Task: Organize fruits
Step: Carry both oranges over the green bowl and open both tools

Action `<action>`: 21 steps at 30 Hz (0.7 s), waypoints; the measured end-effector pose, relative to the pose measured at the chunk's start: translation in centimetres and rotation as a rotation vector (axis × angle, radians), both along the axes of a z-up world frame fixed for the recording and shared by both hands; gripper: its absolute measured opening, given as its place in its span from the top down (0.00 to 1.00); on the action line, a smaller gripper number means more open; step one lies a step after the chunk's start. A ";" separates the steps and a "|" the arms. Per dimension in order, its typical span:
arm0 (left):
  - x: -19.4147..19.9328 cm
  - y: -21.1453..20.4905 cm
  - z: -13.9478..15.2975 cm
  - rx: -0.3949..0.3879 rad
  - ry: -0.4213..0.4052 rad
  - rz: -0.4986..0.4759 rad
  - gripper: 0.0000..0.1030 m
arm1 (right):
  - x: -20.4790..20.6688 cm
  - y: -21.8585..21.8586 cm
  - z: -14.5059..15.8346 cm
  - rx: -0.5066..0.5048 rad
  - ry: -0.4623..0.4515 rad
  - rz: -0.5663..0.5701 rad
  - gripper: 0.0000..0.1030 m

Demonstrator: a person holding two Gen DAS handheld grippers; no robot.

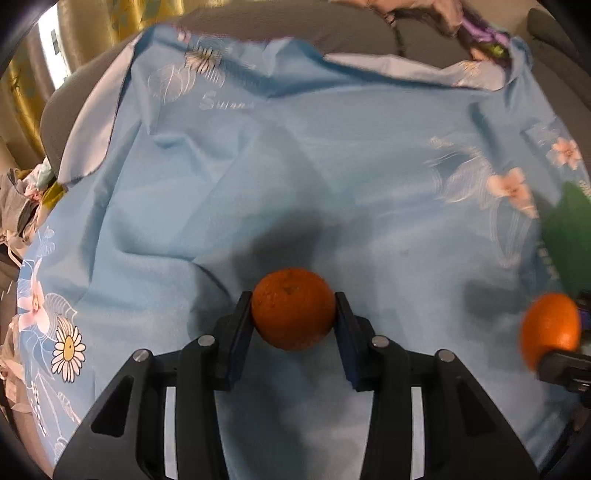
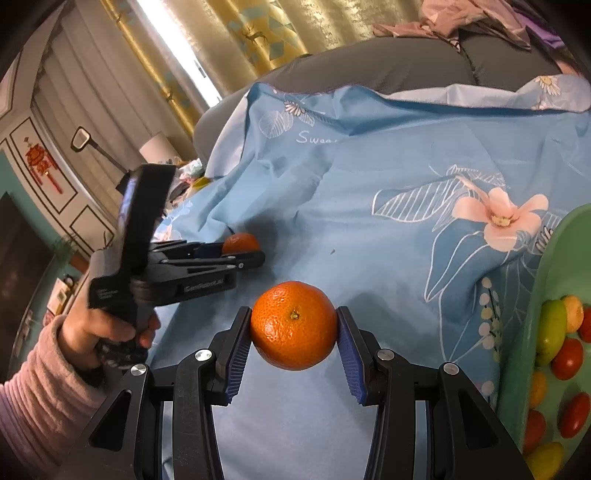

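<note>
Blue floral cloth [image 2: 369,229] over a grey sofa [image 2: 388,66], in a curtained room.

The cloth lies creased, printed with pink flowers, white daisies and leaf outlines; its far edge is folded back, showing a pale underside. Crumpled pink and purple clothing [image 2: 472,18] sits along the sofa's top. Gold patterned curtains [image 2: 258,33] hang behind, and a red knot ornament [image 2: 38,158] hangs on the panelled wall at left.

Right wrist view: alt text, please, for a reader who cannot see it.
The right gripper holds an orange above a blue floral cloth. To its left, the left gripper grips a second orange; a green tray of small fruits sits at right.
</note>
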State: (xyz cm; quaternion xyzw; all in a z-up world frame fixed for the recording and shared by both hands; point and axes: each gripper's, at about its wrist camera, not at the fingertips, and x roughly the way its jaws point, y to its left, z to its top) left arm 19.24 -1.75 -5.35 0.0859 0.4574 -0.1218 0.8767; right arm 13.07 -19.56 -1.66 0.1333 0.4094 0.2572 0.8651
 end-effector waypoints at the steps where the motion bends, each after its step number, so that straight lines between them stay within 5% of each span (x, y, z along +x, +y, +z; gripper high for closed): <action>1: -0.5 -0.5 0.6 -0.009 -0.009 -0.014 0.60 | -0.1 0.0 0.3 -0.002 -0.010 -0.002 0.55; 12: -6.5 -10.0 7.9 -0.072 -0.120 -0.245 0.59 | -4.7 -5.1 5.4 -0.062 -0.133 -0.155 0.55; 21: -8.9 -20.3 7.8 -0.074 -0.082 -0.422 0.58 | -8.3 -13.2 5.1 -0.214 -0.066 -0.362 0.55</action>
